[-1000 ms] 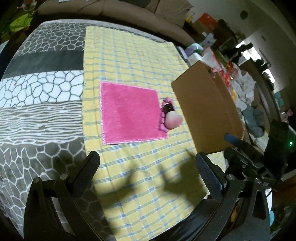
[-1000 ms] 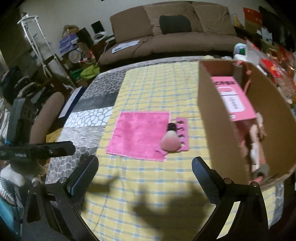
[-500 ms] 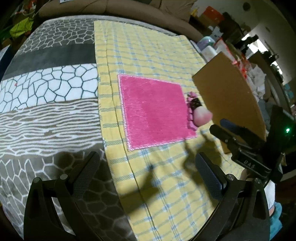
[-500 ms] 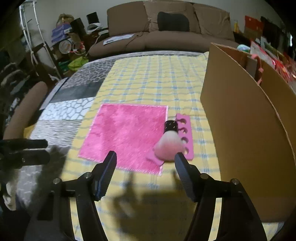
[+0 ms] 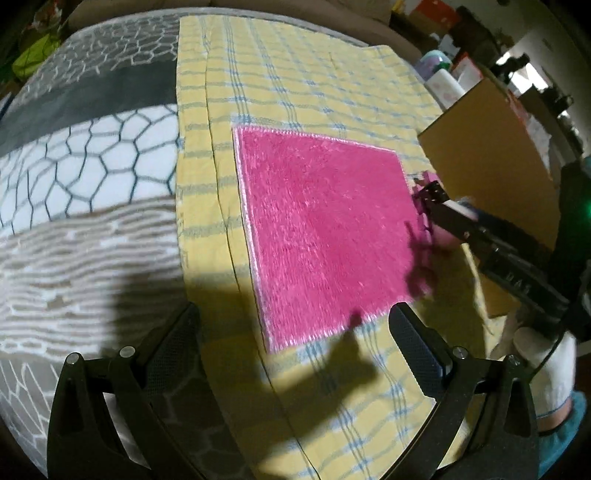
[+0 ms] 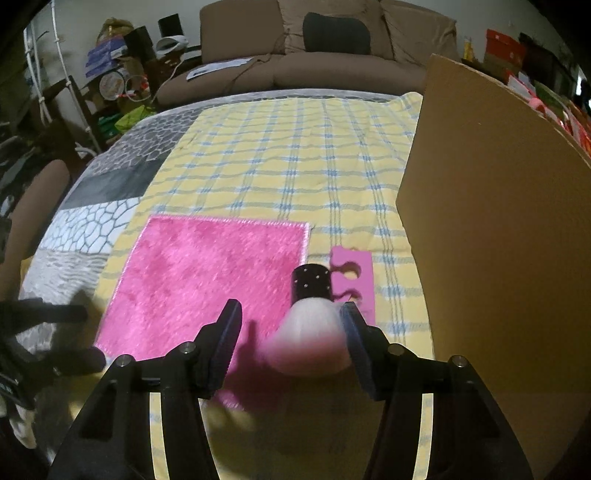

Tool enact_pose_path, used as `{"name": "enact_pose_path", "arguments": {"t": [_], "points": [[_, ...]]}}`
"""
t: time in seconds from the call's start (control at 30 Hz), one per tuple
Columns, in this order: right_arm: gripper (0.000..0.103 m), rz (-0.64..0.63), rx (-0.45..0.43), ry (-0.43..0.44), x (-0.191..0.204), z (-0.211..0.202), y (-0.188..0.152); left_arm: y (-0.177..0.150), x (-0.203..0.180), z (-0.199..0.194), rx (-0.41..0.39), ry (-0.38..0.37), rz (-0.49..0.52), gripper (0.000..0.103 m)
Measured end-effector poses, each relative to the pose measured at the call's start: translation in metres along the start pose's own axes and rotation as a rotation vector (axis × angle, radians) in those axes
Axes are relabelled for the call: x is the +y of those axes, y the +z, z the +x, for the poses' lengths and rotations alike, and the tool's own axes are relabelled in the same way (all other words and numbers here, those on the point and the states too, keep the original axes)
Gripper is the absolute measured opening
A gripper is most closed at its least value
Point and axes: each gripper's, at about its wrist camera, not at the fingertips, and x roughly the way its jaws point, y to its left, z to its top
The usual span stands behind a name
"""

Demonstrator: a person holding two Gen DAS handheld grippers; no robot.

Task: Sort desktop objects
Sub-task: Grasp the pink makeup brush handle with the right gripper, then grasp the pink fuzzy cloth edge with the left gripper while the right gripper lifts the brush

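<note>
white letters on the right hand-held gripper (image 5: 436,199), unreadable.

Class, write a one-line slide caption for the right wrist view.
Open right gripper straddles a makeup brush beside a pink cloth and a cardboard box.

Yellow plaid cloth (image 6: 295,173) covers the middle of the surface, over a grey-and-white patterned blanket (image 5: 92,158) that shows on the left. Brown sofa (image 6: 314,62) along the far side, dark cushion (image 6: 336,33) on its backrest, white papers (image 6: 218,68) on the left seat. Far left: cluttered shelving (image 6: 110,74) with boxes and bags. Far right: stacked red and orange boxes (image 6: 502,48), details too blurred to tell.
</note>
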Motion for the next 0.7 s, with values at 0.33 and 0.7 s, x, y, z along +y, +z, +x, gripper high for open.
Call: {"name": "enact_pose_path", "arguments": {"t": [0.33, 0.7], "points": [[0.057, -0.009, 0.041, 0.019, 0.003, -0.008, 0.014, 0.008, -0.006, -0.004, -0.031, 0.035, 0.033, 0.099], [0.033, -0.074, 0.122, -0.05, 0.003, 0.027, 0.03, 0.012, -0.012, -0.001, -0.037, 0.058, 0.0, 0.09]]}}
